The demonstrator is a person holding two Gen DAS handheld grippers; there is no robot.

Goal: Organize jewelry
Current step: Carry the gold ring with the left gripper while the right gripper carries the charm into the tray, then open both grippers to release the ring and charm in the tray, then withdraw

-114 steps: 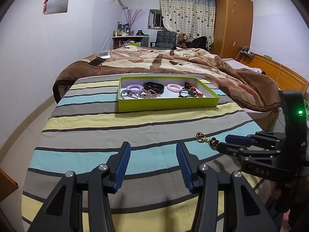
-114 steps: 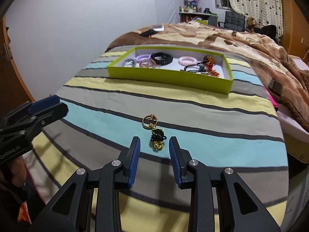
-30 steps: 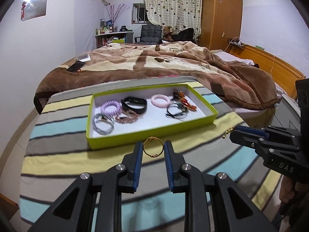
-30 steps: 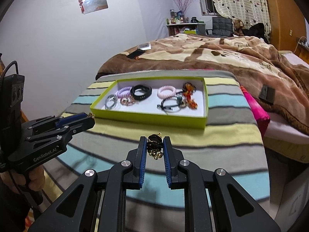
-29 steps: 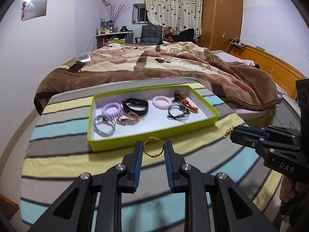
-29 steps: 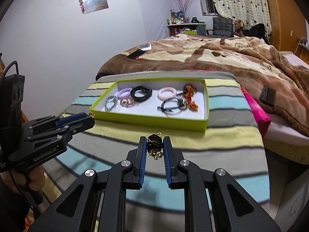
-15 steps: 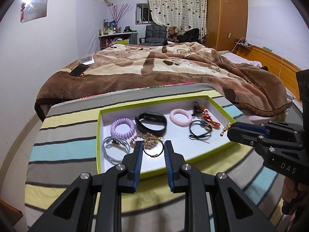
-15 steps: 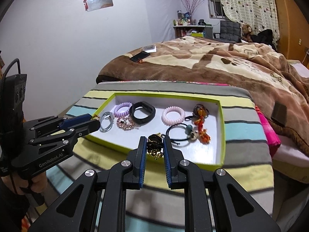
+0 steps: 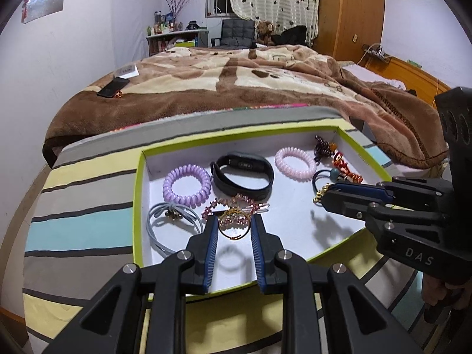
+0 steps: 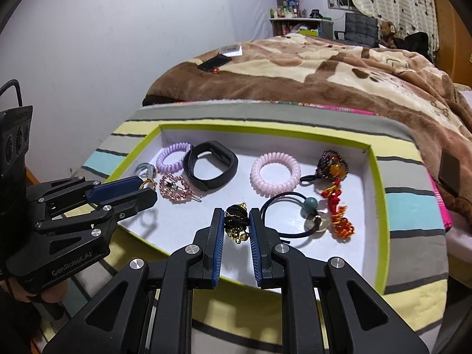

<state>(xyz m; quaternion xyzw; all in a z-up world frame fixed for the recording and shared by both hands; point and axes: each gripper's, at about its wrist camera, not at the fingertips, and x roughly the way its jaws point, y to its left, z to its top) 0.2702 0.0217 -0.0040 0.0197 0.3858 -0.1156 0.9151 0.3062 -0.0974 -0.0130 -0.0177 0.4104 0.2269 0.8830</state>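
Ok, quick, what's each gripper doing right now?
Left gripper: closed on the gold ring, over the tray.
Right gripper: closed on the black and gold charm, also over the tray.

Bare white floor is lying open at the lower centre of the green tray [image 9: 136, 194], while hair ties [image 9: 187, 184], a black band [image 9: 243, 174] and beaded charms [image 10: 336, 203] are crowding its upper half.
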